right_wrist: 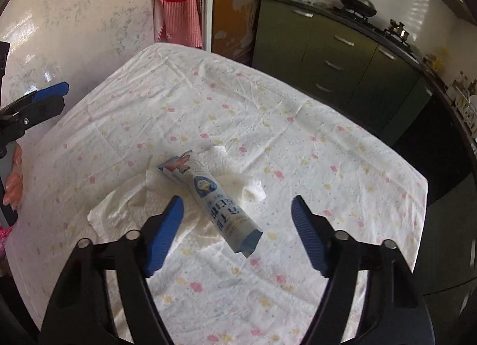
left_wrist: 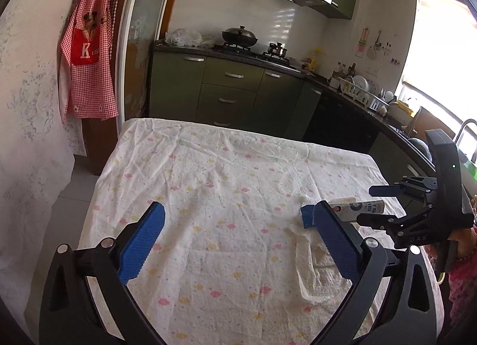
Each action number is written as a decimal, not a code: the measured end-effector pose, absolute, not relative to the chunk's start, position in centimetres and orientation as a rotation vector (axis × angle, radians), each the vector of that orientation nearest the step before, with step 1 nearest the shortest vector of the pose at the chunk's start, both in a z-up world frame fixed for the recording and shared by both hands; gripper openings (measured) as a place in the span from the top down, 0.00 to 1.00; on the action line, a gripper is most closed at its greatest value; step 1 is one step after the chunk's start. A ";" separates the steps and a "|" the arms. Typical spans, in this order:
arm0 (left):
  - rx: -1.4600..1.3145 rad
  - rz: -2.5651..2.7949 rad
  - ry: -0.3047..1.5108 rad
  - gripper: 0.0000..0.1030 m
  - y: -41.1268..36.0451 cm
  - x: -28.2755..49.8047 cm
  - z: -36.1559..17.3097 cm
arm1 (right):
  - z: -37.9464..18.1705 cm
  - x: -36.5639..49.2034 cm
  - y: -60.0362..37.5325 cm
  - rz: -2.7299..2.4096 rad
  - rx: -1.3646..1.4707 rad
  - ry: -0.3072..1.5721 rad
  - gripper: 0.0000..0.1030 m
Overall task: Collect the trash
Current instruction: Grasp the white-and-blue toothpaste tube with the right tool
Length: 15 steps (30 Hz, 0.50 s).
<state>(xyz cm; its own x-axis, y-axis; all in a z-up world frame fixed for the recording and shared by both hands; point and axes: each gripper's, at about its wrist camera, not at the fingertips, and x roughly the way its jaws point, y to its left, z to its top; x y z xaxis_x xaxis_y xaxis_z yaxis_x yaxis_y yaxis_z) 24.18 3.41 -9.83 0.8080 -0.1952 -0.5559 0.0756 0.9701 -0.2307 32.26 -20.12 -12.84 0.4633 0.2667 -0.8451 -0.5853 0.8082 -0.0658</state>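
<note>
Both your grippers, left (left_wrist: 235,243) and right (right_wrist: 237,234), are spread wide, holding nothing. The carton (right_wrist: 210,196) lies on a crumpled napkin (right_wrist: 125,210) mid-table (right_wrist: 357,166), towards its near edge. It looks light and crushable; pinch gently across its middle

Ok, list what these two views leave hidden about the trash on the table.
- Tube: in the left wrist view, the left gripper finger covers its middle; label print too small to read in either view.
- Paper towel: the tube covers part; right wrist view, the right gripper finger hides its near edge.
- No bin in either view.
</note>
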 end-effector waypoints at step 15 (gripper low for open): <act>-0.199 -0.159 0.628 0.05 2.6 24.3 -10.4 | -8.9 24.5 -22.6 0.545 -0.234 0.833 0.91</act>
